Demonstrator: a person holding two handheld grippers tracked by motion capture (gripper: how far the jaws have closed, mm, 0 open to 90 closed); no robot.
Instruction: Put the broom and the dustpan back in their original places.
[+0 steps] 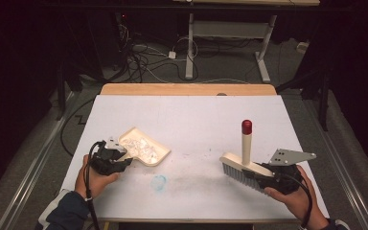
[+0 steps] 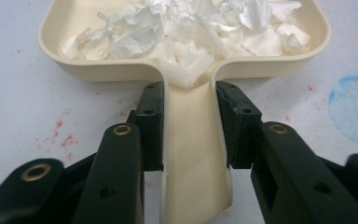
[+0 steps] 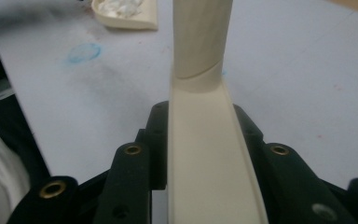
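The left gripper [image 1: 117, 155] is clenched on the handle of a cream plastic dustpan [image 1: 146, 148], which sits flat near the left edge of the white table [image 1: 196, 120] and is heaped with crumpled white paper scraps [image 2: 191, 28]. In the left gripper view the handle runs straight out between the two black jaws, and the pan widens beyond them.

The right gripper [image 1: 249, 175] is closed on the cream back of a hand brush with grey bristles [image 1: 237, 167], near the table's right edge; its red-capped handle [image 1: 246, 141] stands upright. The brush's long axis lies roughly along the line toward the pan, and the bristles sit at or just above the tabletop (I cannot tell which).

Between the two tools the table is bare apart from a faint blue ring stain [image 1: 158, 182] near the front edge, closer to the pan. No loose scraps show on the surface, so the sweeping looks finished. The pan's far rim faces the back-right, away from the brush, with open room all round for lifting it.
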